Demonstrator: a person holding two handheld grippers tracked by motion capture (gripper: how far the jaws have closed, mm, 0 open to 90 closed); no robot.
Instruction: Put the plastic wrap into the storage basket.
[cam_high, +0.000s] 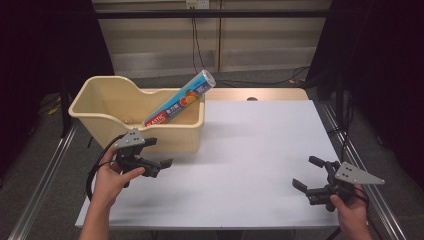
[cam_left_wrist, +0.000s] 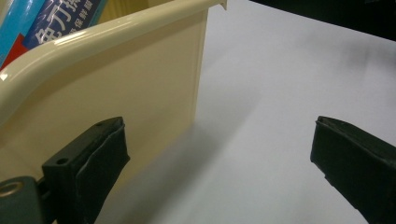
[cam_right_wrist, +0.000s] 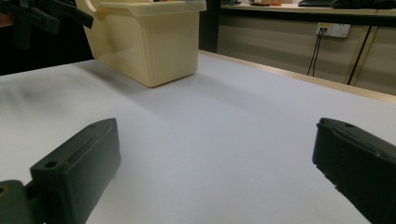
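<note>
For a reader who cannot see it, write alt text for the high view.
A cream plastic bin stands at the left of a white table, with a blue roll of plastic wrap leaning out over its rim. A person's hands hold the left gripper by the bin and the right gripper near the table's right edge, jaws open.

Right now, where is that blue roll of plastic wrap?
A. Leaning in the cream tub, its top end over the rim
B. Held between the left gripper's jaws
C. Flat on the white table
A: the roll stands tilted inside the tub, poking above its rim.
</note>
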